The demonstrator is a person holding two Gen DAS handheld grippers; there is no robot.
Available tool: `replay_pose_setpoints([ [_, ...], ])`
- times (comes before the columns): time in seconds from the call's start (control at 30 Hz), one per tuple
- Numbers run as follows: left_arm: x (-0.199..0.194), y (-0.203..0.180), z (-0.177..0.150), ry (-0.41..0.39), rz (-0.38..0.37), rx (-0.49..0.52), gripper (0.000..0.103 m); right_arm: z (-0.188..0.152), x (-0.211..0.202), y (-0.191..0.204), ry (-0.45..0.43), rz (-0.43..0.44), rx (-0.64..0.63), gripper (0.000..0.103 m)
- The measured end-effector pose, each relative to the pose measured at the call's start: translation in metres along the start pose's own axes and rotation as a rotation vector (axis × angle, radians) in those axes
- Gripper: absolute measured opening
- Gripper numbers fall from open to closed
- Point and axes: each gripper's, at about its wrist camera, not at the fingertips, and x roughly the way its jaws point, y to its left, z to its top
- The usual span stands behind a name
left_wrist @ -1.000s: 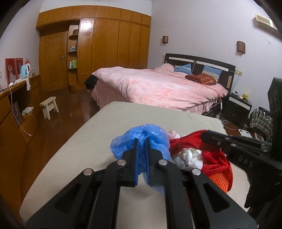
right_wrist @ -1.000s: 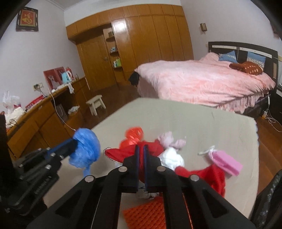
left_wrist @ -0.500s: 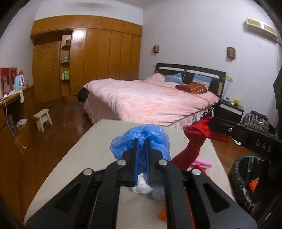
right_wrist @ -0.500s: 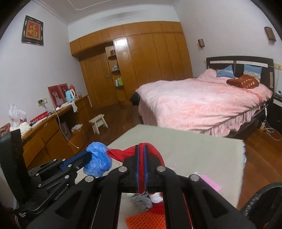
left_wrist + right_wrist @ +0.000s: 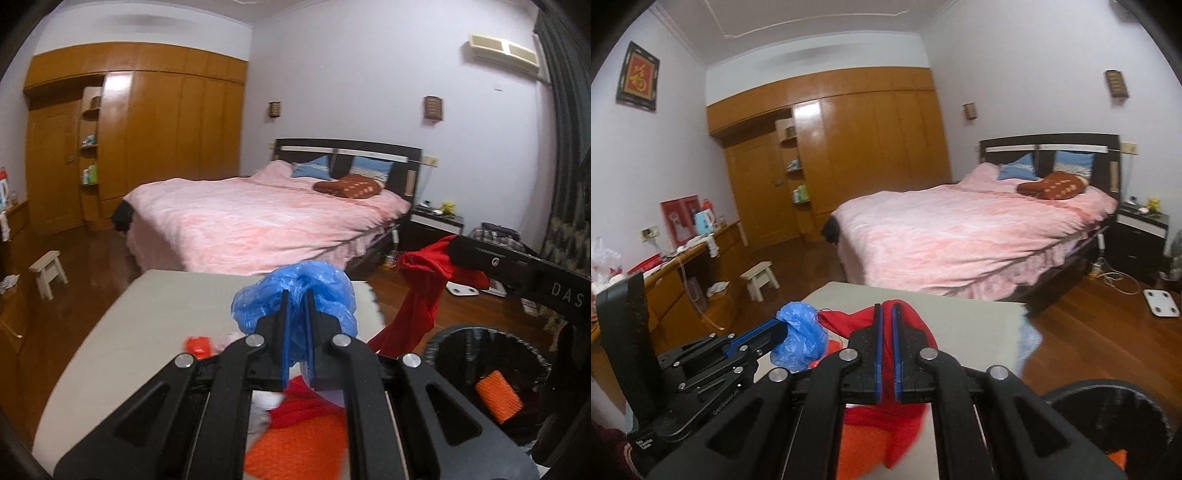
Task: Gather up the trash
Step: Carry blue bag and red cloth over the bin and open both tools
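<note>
Where the grey table (image 5: 110,347) ends at its far edge, bare wooden floor (image 5: 1082,332) lies between it and the pink bed (image 5: 960,236). Above the tabletop, the left gripper (image 5: 295,306) is clamped on a crumpled blue plastic bag (image 5: 325,291). To its right, the right gripper (image 5: 886,317) pinches a red plastic bag (image 5: 421,295) beside the black trash bin (image 5: 461,339), which holds an orange ribbed piece (image 5: 498,395).

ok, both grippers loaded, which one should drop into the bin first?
Right, probably. The right gripper with its red bag hangs nearest the black bin; the left gripper holds the blue bag over the table.
</note>
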Motion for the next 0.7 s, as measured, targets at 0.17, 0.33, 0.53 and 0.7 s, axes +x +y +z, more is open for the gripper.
replay_pose_setpoints([
  [0.17,0.008,-0.037,-0.001,-0.001,-0.074,0.025,0.006,-0.003,-0.028,-0.035,-0.006,-0.091,0.017,0.004],
  [0.33,0.019,-0.080,-0.005,0.009,-0.165,0.046,0.006,-0.014,-0.054,-0.068,0.006,-0.177,0.037,0.004],
  [0.53,0.033,-0.123,-0.014,0.025,-0.252,0.079,0.006,-0.031,-0.078,-0.101,0.023,-0.272,0.071,0.004],
  [0.7,0.050,-0.155,-0.024,0.053,-0.321,0.097,0.006,-0.047,-0.090,-0.127,0.047,-0.341,0.105,0.004],
])
